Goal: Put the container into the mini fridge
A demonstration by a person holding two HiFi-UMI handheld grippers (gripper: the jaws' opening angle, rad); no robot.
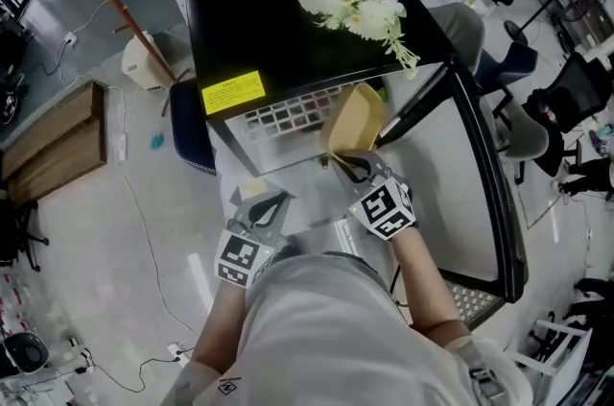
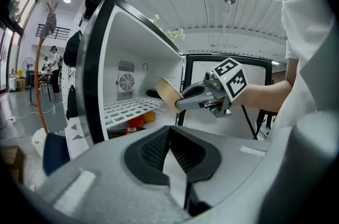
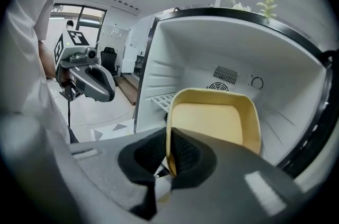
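Note:
A tan, shallow container [image 1: 355, 116] is tilted on edge in front of the open mini fridge [image 1: 278, 20]. My right gripper [image 1: 350, 162] is shut on its near rim. In the right gripper view the container [image 3: 212, 117] stands before the white fridge interior [image 3: 212, 43], with the rim clamped in my right gripper [image 3: 169, 157]. My left gripper [image 1: 264, 207] hangs lower left, shut and holding nothing. Looking along the left gripper [image 2: 169, 130], I see the right gripper [image 2: 204, 97] holding the container [image 2: 168, 95] at the fridge mouth, above the wire shelf [image 2: 130, 109].
The fridge door [image 1: 480, 155] stands swung open on the right. White flowers [image 1: 350, 1] and a yellow sticker [image 1: 232, 92] are on the black top. Red and orange fruit [image 2: 136, 122] lie under the shelf. A blue bin [image 1: 192, 131] and a wooden crate [image 1: 53, 140] stand left.

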